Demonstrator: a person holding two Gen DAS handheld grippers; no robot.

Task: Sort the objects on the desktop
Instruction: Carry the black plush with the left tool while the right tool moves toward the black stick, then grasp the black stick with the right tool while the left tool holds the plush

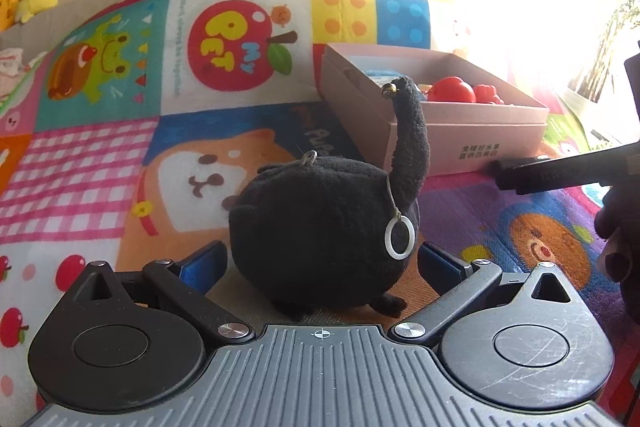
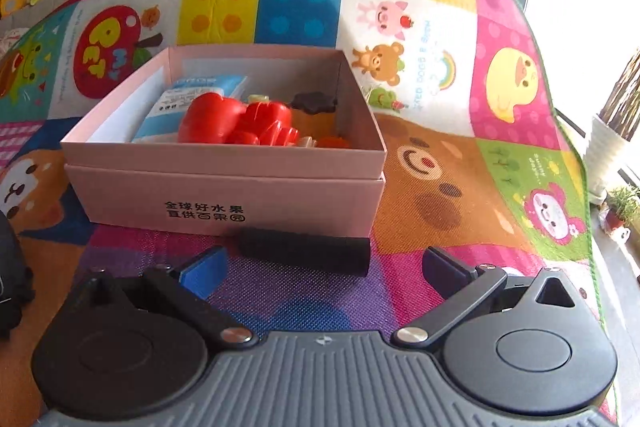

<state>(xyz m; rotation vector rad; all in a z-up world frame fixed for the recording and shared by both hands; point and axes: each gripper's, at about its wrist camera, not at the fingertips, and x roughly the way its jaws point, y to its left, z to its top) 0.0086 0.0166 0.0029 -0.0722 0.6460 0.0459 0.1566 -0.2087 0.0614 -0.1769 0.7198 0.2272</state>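
The left gripper (image 1: 322,263) has its jaws spread wide, one blue pad on each side of the black plush toy (image 1: 324,227), which sits squarely between them and close in; whether the pads touch the fur cannot be told. The toy rests upright on the patchwork play mat (image 1: 80,155), its round body low and its thin tail (image 1: 412,139) rising straight up, a white ring (image 1: 399,239) hanging on its right flank. The grip would fall across the body's width, so closing the jaws where they are looks like all that is needed.

The right gripper (image 2: 322,265) also holds its jaws open and empty. Just ahead of them a black cylinder (image 2: 305,253) lies on the mat, its long axis running side to side, across the gap between the pads and not along it; to my eye it calls for a turn of the wrist or an approach from above.

Directly behind the cylinder stands the pink box (image 2: 224,187), already holding red plastic toys (image 2: 236,125). From the left gripper, the box lies ahead and to the right of the plush toy, so the right hand is nearer to it.
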